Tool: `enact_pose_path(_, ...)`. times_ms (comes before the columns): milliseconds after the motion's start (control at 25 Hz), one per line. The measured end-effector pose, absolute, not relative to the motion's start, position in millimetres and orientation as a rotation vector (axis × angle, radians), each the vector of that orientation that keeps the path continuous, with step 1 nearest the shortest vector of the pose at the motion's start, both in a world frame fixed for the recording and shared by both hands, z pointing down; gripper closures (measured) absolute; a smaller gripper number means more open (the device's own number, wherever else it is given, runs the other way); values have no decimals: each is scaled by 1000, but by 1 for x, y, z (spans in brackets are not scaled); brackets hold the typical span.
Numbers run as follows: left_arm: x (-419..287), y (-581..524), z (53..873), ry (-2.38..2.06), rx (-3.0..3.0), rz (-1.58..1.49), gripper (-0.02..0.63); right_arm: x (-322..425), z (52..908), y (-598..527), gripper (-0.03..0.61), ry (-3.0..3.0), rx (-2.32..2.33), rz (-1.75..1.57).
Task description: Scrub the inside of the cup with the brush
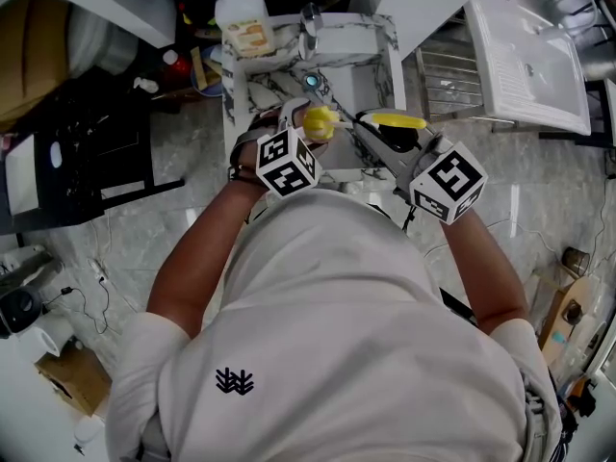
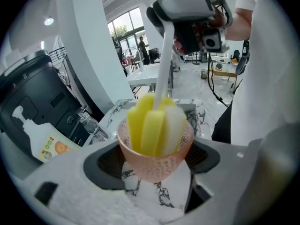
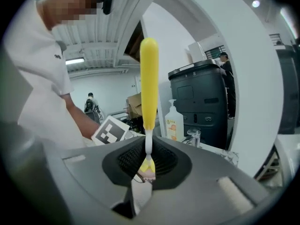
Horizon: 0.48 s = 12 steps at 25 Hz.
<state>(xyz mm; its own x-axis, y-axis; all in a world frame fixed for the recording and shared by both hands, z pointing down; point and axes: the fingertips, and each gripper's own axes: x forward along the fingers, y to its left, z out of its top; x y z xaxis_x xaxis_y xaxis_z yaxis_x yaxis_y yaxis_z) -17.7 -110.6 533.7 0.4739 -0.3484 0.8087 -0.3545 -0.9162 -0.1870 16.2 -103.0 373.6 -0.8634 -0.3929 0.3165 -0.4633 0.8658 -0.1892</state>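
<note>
Far to my left stands a white pump bottle (image 2: 44,144); its label shows an orange and some green marks, but the print is too small to read. Just right of it a chrome tap (image 2: 89,123) rises at the edge of the marble-patterned sink (image 1: 380,75). My left gripper (image 2: 157,172) has its jaws spread wide and pressed on either side of the cup (image 2: 152,156), a pink, pebbled glass held upright over the sink. The cup is filled by the brush's sponge head (image 2: 152,123), yellow strips on the left and white on the right, with the pale stem rising out of it. To the right, my right gripper (image 3: 147,161) is pinched on that thin white stem, the yellow handle of the brush (image 3: 149,78) standing above its jaws. Both marker cubes carry only black-and-white squares, and my white shirt (image 1: 337,335) bears a small dark emblem without letters.
</note>
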Motion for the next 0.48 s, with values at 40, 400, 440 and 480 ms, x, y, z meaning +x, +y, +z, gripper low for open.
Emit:
enact_pose_path(40, -15, -111, 532, -637, 2697, 1470, 236, 12, 379, -102, 534, -2760, 637, 348)
enact_pose_path(400, -20, -116, 533, -674, 2690, 1497, 236, 3, 402, -94, 534, -2768, 591, 500)
enact_pose_path(440, -21, -116, 534, -680, 2689, 1501, 236, 6, 402, -95, 532, -2773, 602, 559)
enact_pose_path(480, -22, -117, 534, -686, 2687, 1507, 236, 9, 402, -96, 532, -2779, 615, 618)
